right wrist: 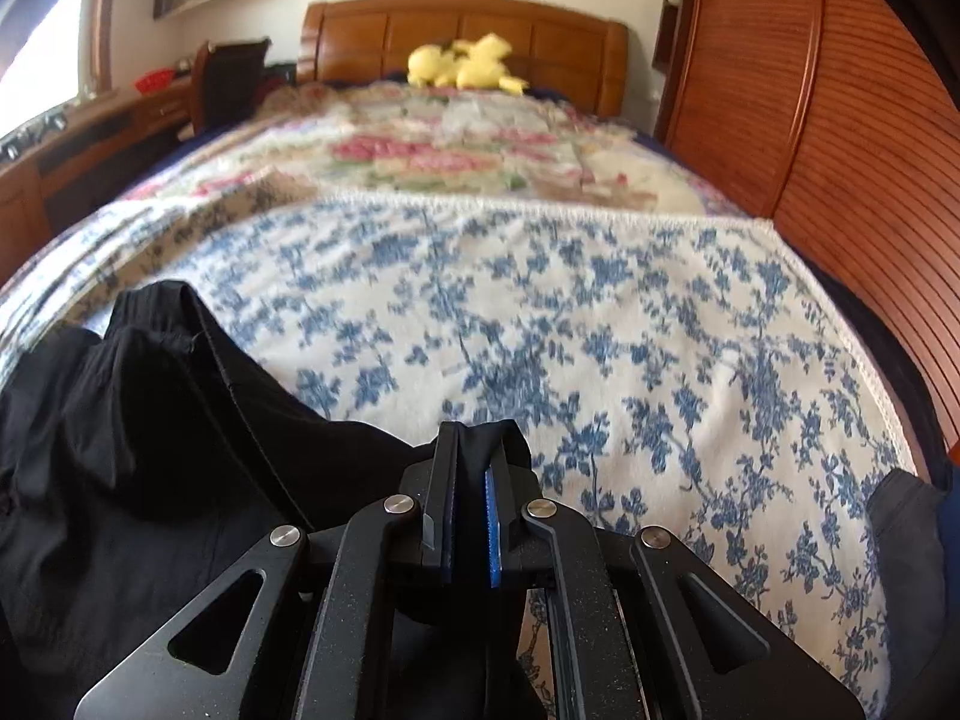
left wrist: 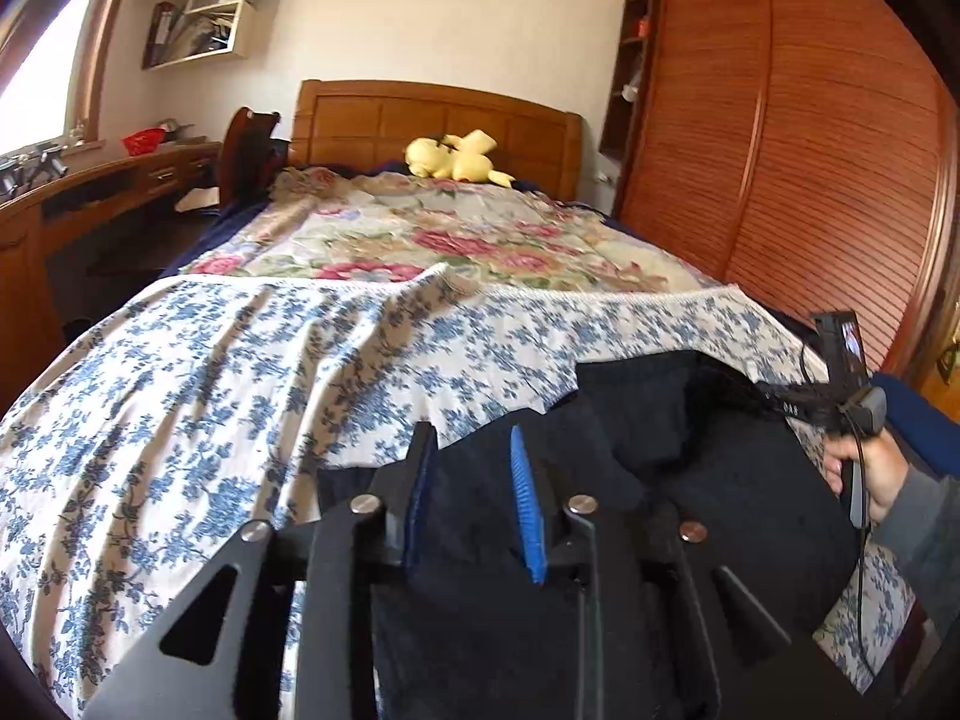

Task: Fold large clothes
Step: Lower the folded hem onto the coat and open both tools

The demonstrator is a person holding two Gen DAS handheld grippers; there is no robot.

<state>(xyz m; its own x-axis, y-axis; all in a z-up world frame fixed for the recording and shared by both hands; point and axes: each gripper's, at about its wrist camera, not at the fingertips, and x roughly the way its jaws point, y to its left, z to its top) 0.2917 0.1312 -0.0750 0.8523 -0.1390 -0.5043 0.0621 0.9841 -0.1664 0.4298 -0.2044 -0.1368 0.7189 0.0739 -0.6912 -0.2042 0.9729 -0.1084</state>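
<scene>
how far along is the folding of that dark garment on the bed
Early. Done: the dark garment lies on the blue floral blanket. In hand: the right gripper is shut on a pinch of its fabric, while the left gripper stands open above it, pads clear. Left: the garment is bunched and creased, so no neat fold shows yet.

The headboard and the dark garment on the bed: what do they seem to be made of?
The headboard looks like varnished wood: warm orange-brown, panelled, with a slight sheen. The dark garment looks like a thin woven fabric, matte, black or very dark navy; it creases softly and shows a stitched seam. Its fibre cannot be told. The right gripper is shut on a fold of it.
</scene>
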